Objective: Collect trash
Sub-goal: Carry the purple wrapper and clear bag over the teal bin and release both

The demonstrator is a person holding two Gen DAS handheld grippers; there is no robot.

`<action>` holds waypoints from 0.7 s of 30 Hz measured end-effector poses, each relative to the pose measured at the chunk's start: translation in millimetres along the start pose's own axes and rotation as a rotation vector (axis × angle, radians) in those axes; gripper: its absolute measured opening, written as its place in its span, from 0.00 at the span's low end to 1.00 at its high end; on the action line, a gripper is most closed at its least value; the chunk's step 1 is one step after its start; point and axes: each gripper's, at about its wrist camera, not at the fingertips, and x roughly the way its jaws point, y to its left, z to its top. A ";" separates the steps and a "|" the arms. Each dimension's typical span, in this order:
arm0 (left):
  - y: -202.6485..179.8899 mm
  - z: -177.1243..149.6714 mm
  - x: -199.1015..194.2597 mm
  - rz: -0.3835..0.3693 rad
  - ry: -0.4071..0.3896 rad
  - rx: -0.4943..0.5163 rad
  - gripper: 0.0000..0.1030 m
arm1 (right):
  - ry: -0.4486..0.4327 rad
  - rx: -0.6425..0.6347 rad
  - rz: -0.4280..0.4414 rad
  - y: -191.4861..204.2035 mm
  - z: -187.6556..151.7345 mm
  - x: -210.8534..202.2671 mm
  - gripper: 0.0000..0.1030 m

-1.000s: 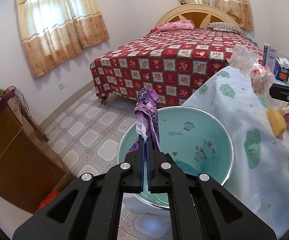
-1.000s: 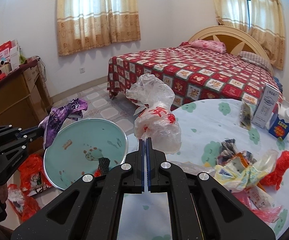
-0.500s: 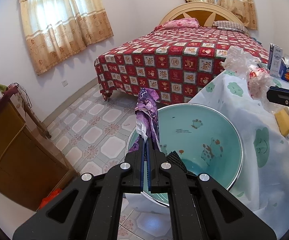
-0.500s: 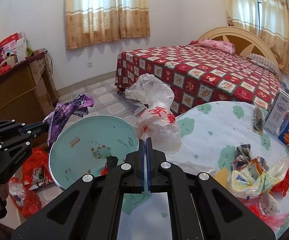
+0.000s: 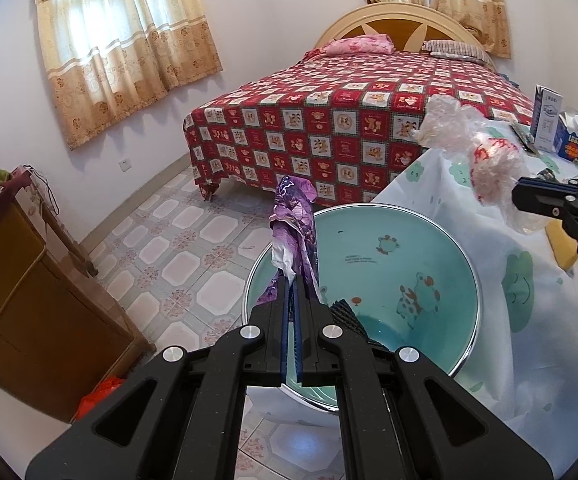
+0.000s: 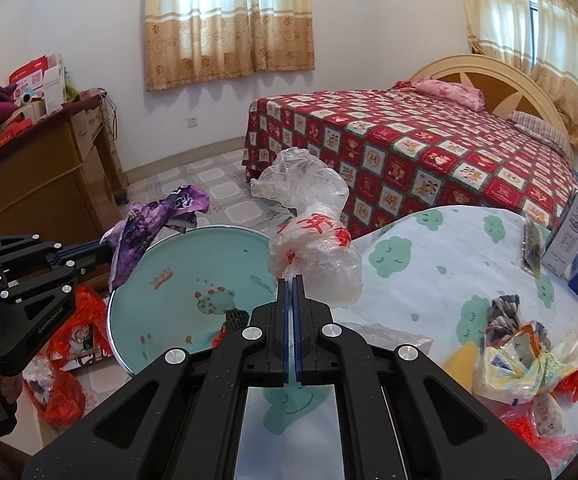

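Note:
My left gripper is shut on a crumpled purple wrapper, held above the near rim of a teal basin with cartoon animals inside. From the right wrist view the same wrapper hangs over the basin at its left edge. My right gripper is shut on a clear plastic bag with red print, which it holds over the table's edge beside the basin. The left wrist view shows that bag at the right. A dark ribbed object lies in the basin.
The table has a white cloth with green clouds. More trash lies at its right, with cartons behind. Red bags lie on the tiled floor. A wooden cabinet stands left, a bed behind.
My right gripper has carried the plastic bag leftward, nearer the basin. The left gripper and the purple wrapper have stayed where they were.

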 end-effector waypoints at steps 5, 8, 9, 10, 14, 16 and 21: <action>-4.3 -1.0 -0.7 -0.041 0.001 0.002 0.14 | 0.004 -0.008 0.031 4.5 -1.5 3.5 0.06; -8.9 -2.4 -1.4 -0.048 -0.001 0.011 0.23 | 0.010 -0.009 0.033 6.9 -3.3 4.6 0.11; -9.9 -2.7 -1.7 -0.049 -0.001 0.011 0.23 | 0.011 -0.005 0.033 6.8 -3.9 4.7 0.11; -10.4 -3.4 -1.7 -0.048 -0.001 0.011 0.29 | 0.012 0.000 0.032 5.9 -4.5 4.2 0.11; -11.7 -4.6 -2.4 -0.036 -0.001 0.015 0.39 | 0.012 0.010 0.025 5.8 -5.9 3.2 0.12; -12.0 -4.5 -2.2 -0.033 -0.001 0.015 0.41 | 0.013 0.015 0.020 4.2 -7.0 2.0 0.13; -10.9 -5.4 -4.7 -0.035 -0.004 0.019 0.41 | 0.011 0.023 0.012 1.4 -9.9 -1.3 0.15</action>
